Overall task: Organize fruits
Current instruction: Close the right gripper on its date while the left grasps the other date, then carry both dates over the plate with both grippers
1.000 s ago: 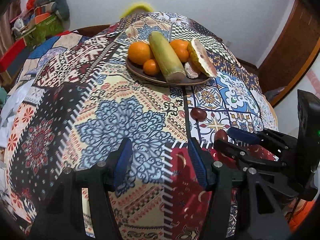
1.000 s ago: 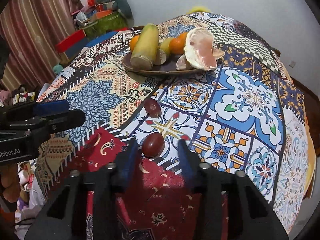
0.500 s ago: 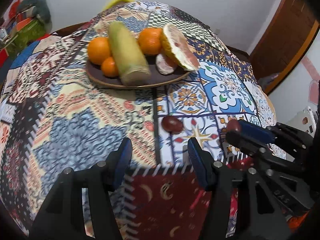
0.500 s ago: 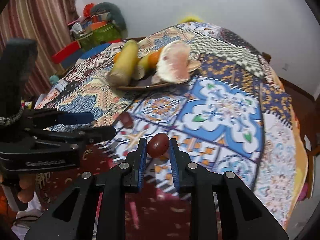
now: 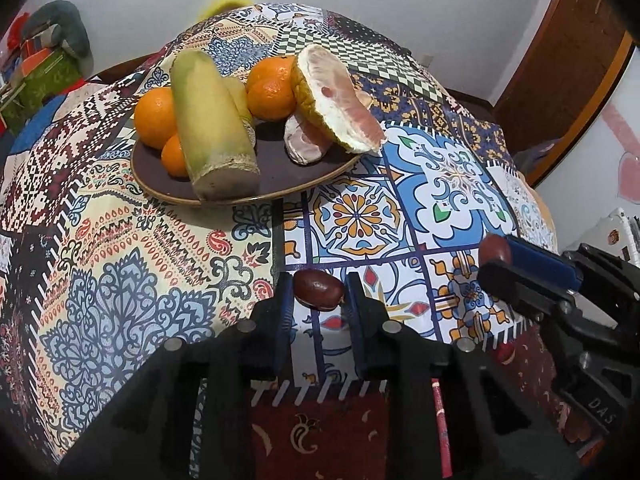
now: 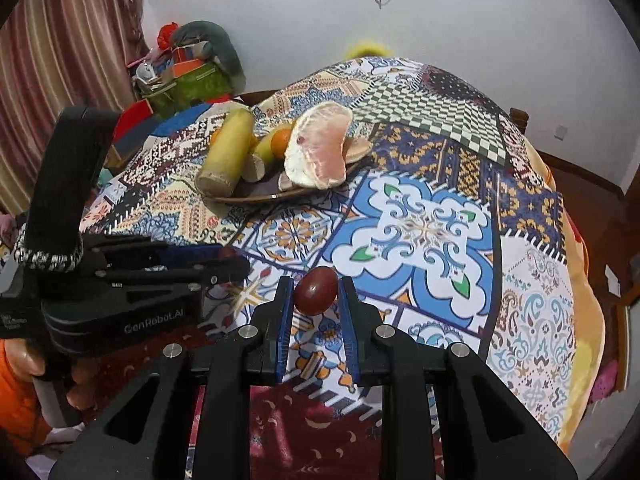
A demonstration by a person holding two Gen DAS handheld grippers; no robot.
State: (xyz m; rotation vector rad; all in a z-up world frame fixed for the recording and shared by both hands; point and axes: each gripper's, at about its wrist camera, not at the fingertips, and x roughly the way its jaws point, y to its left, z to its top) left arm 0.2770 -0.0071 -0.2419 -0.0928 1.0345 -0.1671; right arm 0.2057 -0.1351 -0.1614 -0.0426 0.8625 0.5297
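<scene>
Two dark red jujubes are each pinched in a gripper above the patchwork tablecloth (image 5: 120, 240). The left gripper (image 5: 318, 294) has its blue pads clamped on the left jujube (image 5: 319, 290), which lies sideways between the fingers. The right gripper (image 6: 313, 292) is likewise closed on the right jujube (image 6: 316, 290), an egg-shaped fruit held near the fingertips. In the left wrist view the right gripper shows at the right edge, its jujube just peeking out beside the blue pad. In the right wrist view the left gripper reaches in from the left, with a hand (image 6: 76, 380) around its handle.

Farther back on the table stands a brown plate (image 5: 280, 178) of fruit. It holds a thick yellow-green sugarcane piece (image 5: 212, 120) lying lengthwise, several oranges (image 5: 154, 116) on both sides of the cane, and a peeled pomelo wedge (image 5: 340, 100) leaning at the plate's right rim, with a smaller pomelo segment (image 5: 304, 144) just beside it. Both jujubes are well apart from the plate, nearer the table's front edge.
</scene>
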